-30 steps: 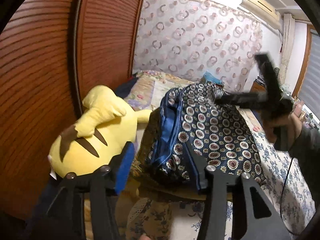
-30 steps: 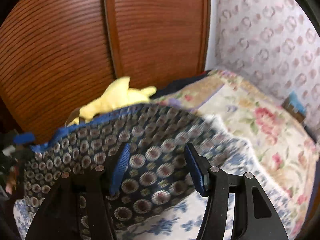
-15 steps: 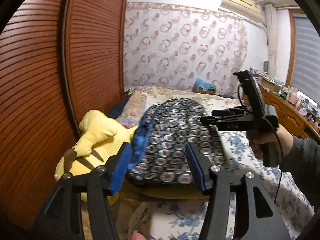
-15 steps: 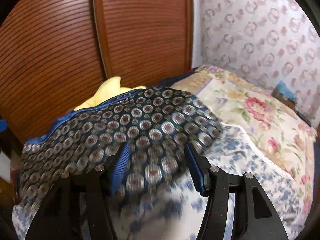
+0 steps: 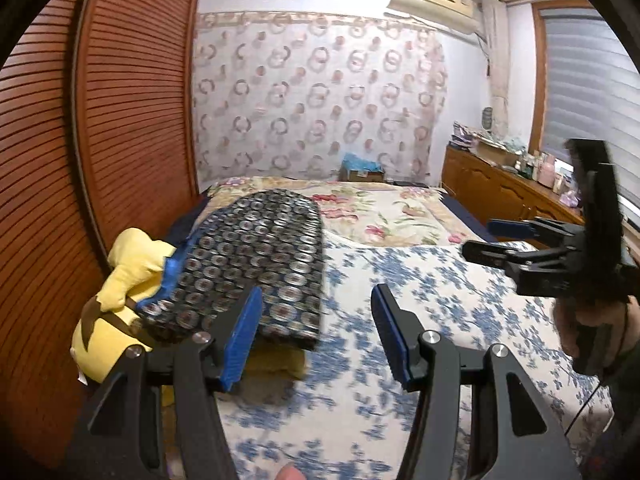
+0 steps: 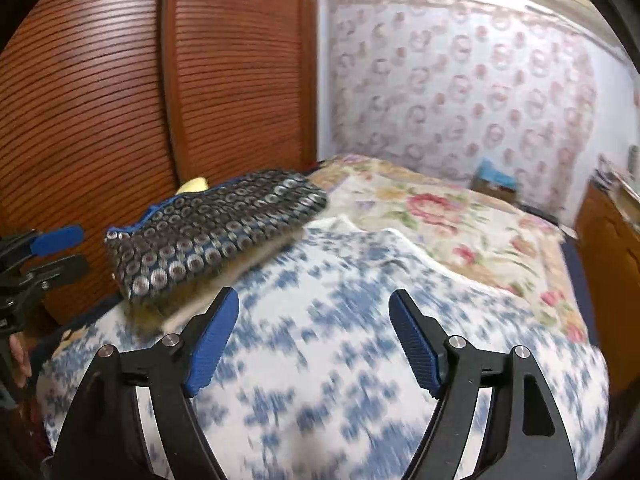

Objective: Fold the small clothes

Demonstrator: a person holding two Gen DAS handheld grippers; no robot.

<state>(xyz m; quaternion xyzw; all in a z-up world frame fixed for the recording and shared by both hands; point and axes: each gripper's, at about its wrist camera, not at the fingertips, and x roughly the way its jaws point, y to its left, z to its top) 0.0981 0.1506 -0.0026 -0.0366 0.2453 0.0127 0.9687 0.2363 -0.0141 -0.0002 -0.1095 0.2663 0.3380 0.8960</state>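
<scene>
Garment (image 5: 256,264) folded, resting on pile by plush (image 5: 120,280). Left gripper (image 5: 316,336), right gripper (image 6: 314,336) spread, empty. Likely next: fetch another piece.

Black tools (image 5: 316,336), blue pads (image 6: 212,344), silver screws.

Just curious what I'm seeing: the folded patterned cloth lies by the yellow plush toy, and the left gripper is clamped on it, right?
Not quite. The left gripper is open and holds nothing, as the left wrist view shows. The folded patterned cloth does lie by the yellow plush toy.
</scene>
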